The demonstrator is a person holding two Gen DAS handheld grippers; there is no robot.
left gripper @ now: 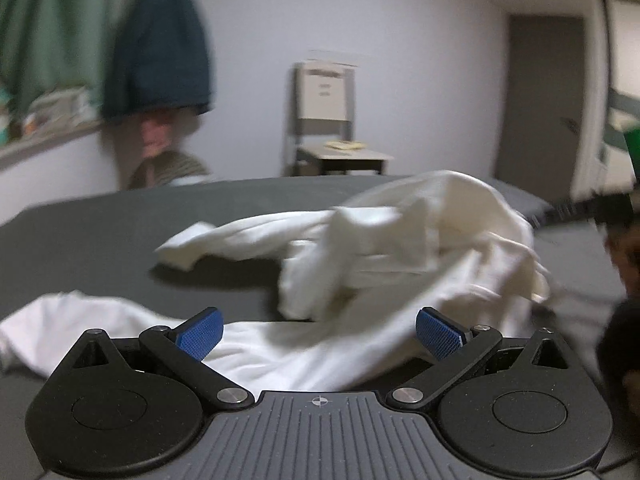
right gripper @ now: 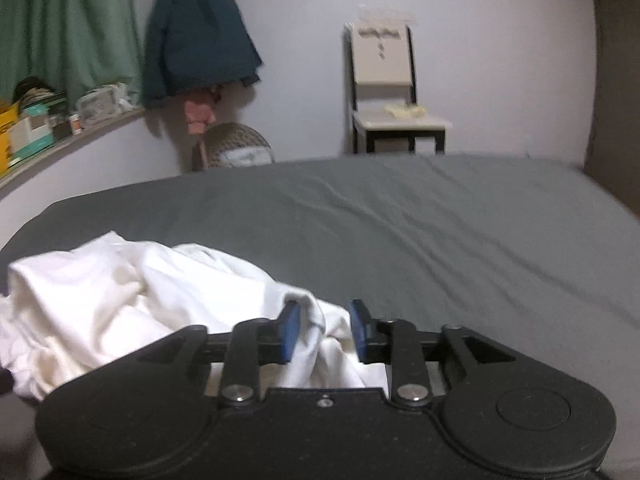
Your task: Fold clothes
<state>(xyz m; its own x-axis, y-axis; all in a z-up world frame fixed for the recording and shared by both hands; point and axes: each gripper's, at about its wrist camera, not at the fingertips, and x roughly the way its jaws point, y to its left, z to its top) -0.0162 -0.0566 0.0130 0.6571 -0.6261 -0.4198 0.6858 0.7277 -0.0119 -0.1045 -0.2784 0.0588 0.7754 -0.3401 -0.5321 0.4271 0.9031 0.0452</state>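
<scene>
Where the left wrist view is taken, the left gripper [left gripper: 318,332] is seen released, its blue ribbed pads [left gripper: 200,334] spread wide above a crumpled white cotton garment [left gripper: 400,248], which is heaped on the dark grey bed sheet [left gripper: 80,232]. Seen from the right wrist view, the right gripper [right gripper: 323,330] is parted, with a fold of the white garment [right gripper: 120,300] lying loosely between its jaws, unclamped. A pale wooden chair [right gripper: 384,92] is set against the wall.

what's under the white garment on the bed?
The white garment lies crumpled on the dark grey bedsheet, which shows all around it. Anything beneath the bunched folds is covered and cannot be seen.
</scene>
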